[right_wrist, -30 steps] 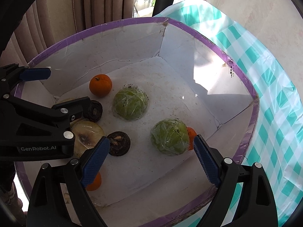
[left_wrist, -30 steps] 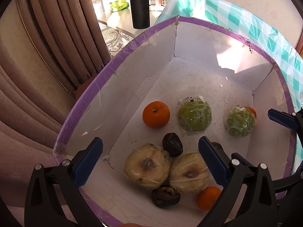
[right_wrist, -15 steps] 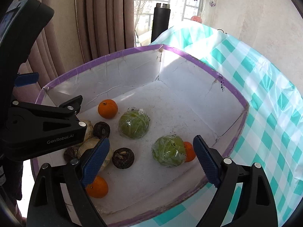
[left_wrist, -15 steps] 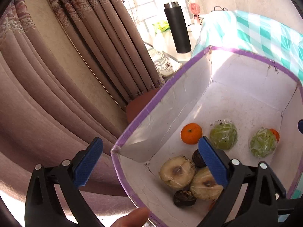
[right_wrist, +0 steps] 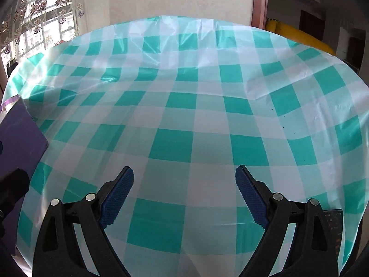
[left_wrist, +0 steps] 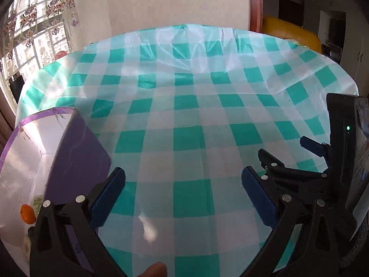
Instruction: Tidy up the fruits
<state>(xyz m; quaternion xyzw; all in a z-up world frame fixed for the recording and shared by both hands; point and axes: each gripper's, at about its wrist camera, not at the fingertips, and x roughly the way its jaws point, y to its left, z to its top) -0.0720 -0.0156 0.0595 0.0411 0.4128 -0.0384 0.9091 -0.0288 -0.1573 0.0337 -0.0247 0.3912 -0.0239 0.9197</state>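
My left gripper [left_wrist: 183, 187] is open and empty above the checked tablecloth [left_wrist: 189, 120]. The purple-edged box [left_wrist: 76, 159] stands at the far left of the left wrist view; an orange [left_wrist: 28, 213] and a bit of a wrapped green fruit [left_wrist: 37, 202] show inside it. My right gripper [right_wrist: 184, 184] is open and empty over the tablecloth [right_wrist: 184, 115]. It shows from the side in the left wrist view [left_wrist: 286, 164]. The box's purple wall [right_wrist: 20, 133] is at the left edge of the right wrist view. The other fruits are hidden.
The round table [right_wrist: 288, 87] is covered by a teal and white checked cloth. A wall and a window with a flowered curtain [left_wrist: 34, 30] lie behind it. A yellow seat [left_wrist: 290, 32] is at the back right. A fingertip [left_wrist: 154, 269] shows at the bottom.
Both grippers have swung from above the box to the right, over the tablecloth. The box has gone from the middle to the left edge of both views. Both stay open.
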